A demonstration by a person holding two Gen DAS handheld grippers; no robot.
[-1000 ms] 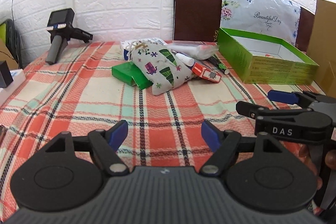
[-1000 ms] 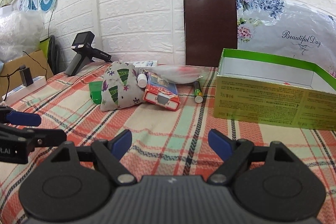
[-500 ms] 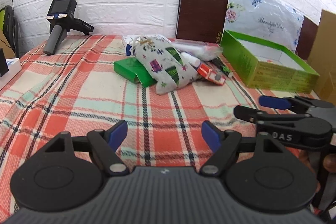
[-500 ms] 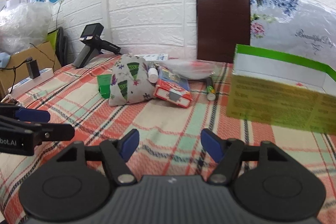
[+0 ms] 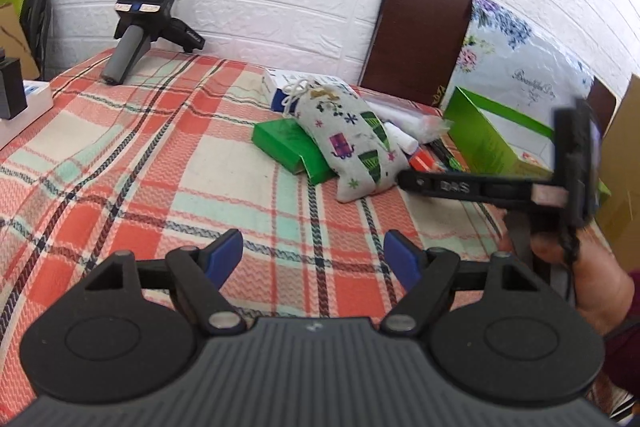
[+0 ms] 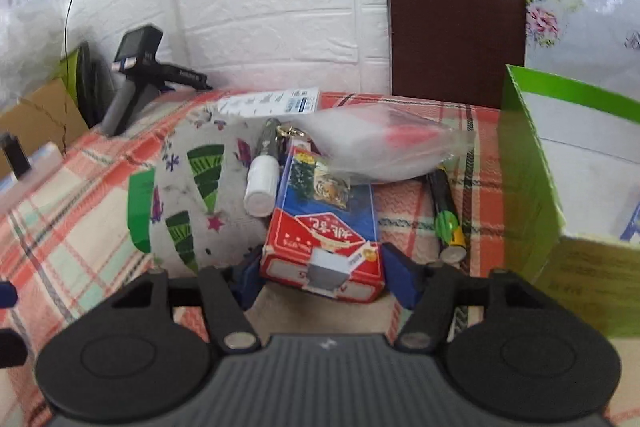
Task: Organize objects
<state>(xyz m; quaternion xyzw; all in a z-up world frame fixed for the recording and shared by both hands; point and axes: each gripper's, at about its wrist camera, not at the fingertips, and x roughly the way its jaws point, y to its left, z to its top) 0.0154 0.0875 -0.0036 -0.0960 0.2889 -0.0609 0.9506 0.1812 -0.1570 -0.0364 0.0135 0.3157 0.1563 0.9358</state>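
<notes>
A pile lies mid-table on the plaid cloth (image 5: 120, 155): a printed fabric pouch (image 5: 352, 147), a small green box (image 5: 288, 143), a white bottle (image 6: 262, 183), a clear plastic bag (image 6: 380, 147) and a red and blue card box (image 6: 328, 227). My right gripper (image 6: 322, 279) is closing on the card box, and its blue pads (image 6: 400, 279) touch both sides. In the left wrist view the right gripper (image 5: 404, 179) reaches into the pile from the right. My left gripper (image 5: 314, 259) hangs open over bare cloth, well short of the pile, with nothing between its fingers.
An open green carton (image 6: 528, 167) stands right of the pile, close to the right gripper. A green and yellow battery (image 6: 446, 223) lies between them. A black handheld device (image 5: 140, 19) rests at the back left. A dark chair back (image 5: 416, 35) stands behind the table against the white brick wall.
The right gripper moved forward to the pile, and its jaws narrowed around the card box. The left gripper shifted and rolled a little; it stays open.
</notes>
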